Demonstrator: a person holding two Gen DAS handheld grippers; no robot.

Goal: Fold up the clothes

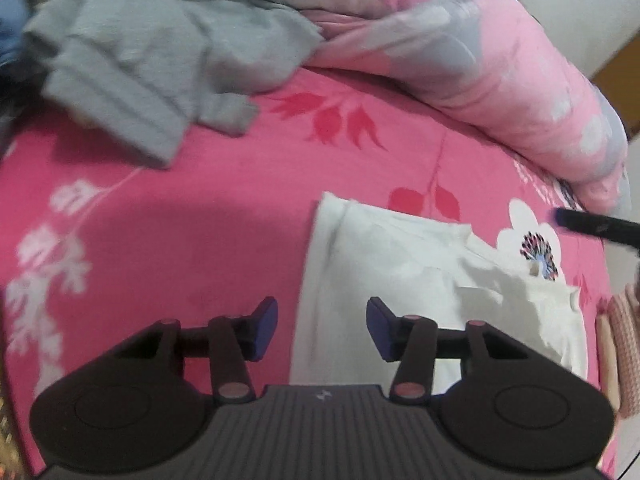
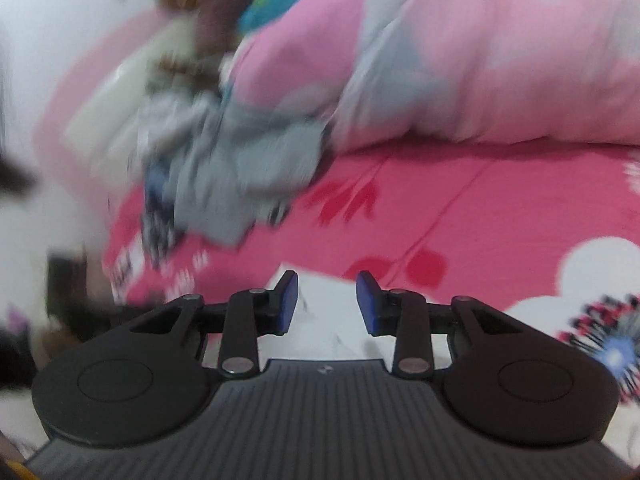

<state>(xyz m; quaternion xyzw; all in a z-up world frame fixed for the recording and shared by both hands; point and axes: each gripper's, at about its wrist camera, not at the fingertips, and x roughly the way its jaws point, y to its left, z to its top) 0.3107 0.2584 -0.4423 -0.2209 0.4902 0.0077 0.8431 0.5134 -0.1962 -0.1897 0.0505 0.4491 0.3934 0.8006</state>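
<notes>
Soft, light white garment (image 1: 384, 264) is seen lying folded on the bed (image 1: 200, 208), best pinched at an edge, with left gripper (image 1: 322, 322) and right gripper (image 2: 327, 300) both held apart, empty.

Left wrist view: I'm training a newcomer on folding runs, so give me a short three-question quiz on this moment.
1. True or false: the left gripper has its jaws shut on the white garment.
2. Which lies crumpled farther back on the pink bedsheet: A) grey garment, B) towel, C) sock?
3. Fill in: the white garment looks already ____.

Key: 1 false, the jaws are open; 2 A; 3 folded.
</notes>
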